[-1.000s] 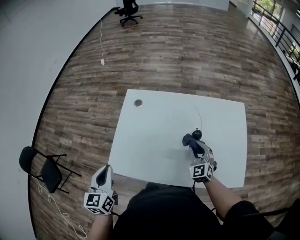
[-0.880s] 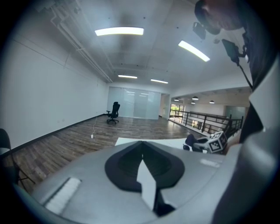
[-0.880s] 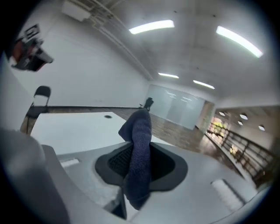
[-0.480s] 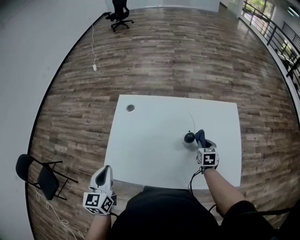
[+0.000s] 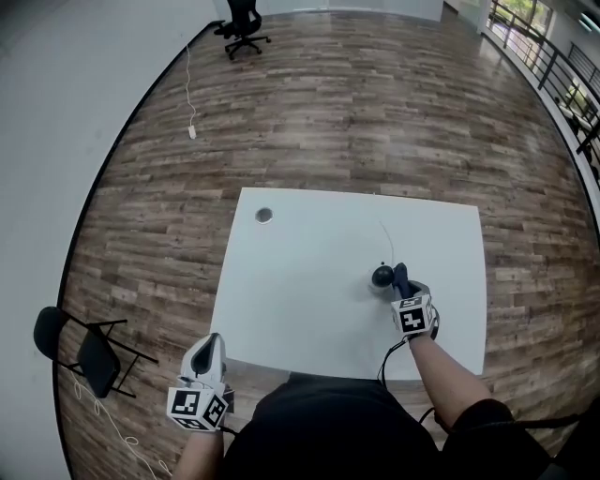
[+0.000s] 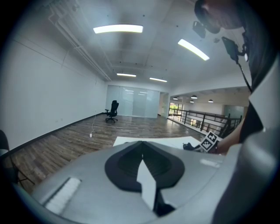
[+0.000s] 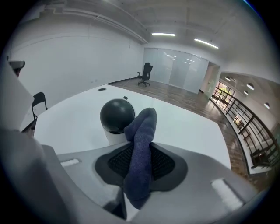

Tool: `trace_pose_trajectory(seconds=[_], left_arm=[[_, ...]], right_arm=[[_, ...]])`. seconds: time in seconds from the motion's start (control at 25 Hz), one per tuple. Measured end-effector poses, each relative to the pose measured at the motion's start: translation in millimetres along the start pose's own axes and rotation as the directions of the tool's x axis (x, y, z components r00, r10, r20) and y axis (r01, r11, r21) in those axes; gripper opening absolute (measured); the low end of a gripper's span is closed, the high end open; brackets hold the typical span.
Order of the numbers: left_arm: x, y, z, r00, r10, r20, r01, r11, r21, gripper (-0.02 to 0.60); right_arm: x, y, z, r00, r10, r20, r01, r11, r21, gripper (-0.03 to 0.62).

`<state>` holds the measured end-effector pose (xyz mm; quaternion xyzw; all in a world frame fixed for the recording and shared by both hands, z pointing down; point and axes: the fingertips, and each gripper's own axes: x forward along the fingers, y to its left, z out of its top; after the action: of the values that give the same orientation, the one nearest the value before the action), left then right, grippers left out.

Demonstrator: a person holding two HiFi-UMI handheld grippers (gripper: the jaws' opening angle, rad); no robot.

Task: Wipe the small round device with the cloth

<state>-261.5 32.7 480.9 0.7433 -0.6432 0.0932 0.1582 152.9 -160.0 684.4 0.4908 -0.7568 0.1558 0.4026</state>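
- White worktop (image 5: pixel 309 291) on a wood plank floor (image 5: pixel 375 103), large open room with white walls.
- Left gripper (image 5: pixel 212 343) is nearest, held off the worktop's near-left corner beside the person's body. In the left gripper view its fingers (image 6: pixel 127 159) are pressed together with nothing between them.
- Right gripper (image 5: pixel 401 284) is over the right part of the worktop, tilted downward, with the marker cube toward the person.
- Right fingers (image 7: pixel 164 164) pinch a dark blue cloth (image 7: pixel 142 140). The cloth stands up out of the fingers in a folded bunch.
- Small round device (image 7: pixel 116 114) has a dark ball top on a white base. It stands on the worktop just ahead of the right gripper, right of the worktop's centre.
- The cloth tip is at the right side of the device's ball. Touching or just beside, cannot tell.
- In the head view, the cloth (image 5: pixel 400 275) is right next to the device (image 5: pixel 382 276).
- Thin cable (image 5: pixel 385 236) runs from the device toward the worktop's far edge.
- Round grommet hole (image 5: pixel 263 216) sits near the far-left corner of the worktop.
- Black folding chair (image 5: pixel 89 352) stands on the floor left of the worktop.
- Black office chair (image 5: pixel 239 19) stands far back by the wall, and a railing (image 5: pixel 553 66) is at far right.
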Motion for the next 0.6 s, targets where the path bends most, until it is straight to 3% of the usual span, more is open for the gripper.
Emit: trace_pose_trajectory(seconds=[0.24, 0.4, 0.48, 0.6], left_arm=[[-0.8, 3.1, 0.2, 1.0, 0.003, 0.0, -0.003, 1.0, -0.003, 0.008], [0.8, 3.7, -0.2, 1.0, -0.001, 0.0, 0.001, 1.0, -0.002, 0.008], [1.4, 3.9, -0.5, 1.0, -0.005, 0.0, 0.005, 1.0, -0.002, 0.008], [1.4, 3.9, 0.2, 1.0, -0.011, 0.004, 0.011, 1.0, -0.003, 0.008]], right_arm=[[9.5, 5.8, -17.7, 0.995, -0.005, -0.095, -0.008, 0.99, -0.139, 0.098], [17.8, 21.5, -38.9, 0.973, 0.026, -0.229, -0.097, 0.947, -0.305, 0.098], [17.8, 25.3, -43.5, 0.963, 0.053, -0.263, -0.132, 0.948, -0.29, 0.098], [5.6, 1.6, -25.4, 0.988, 0.004, -0.157, -0.023, 0.992, -0.121, 0.098]])
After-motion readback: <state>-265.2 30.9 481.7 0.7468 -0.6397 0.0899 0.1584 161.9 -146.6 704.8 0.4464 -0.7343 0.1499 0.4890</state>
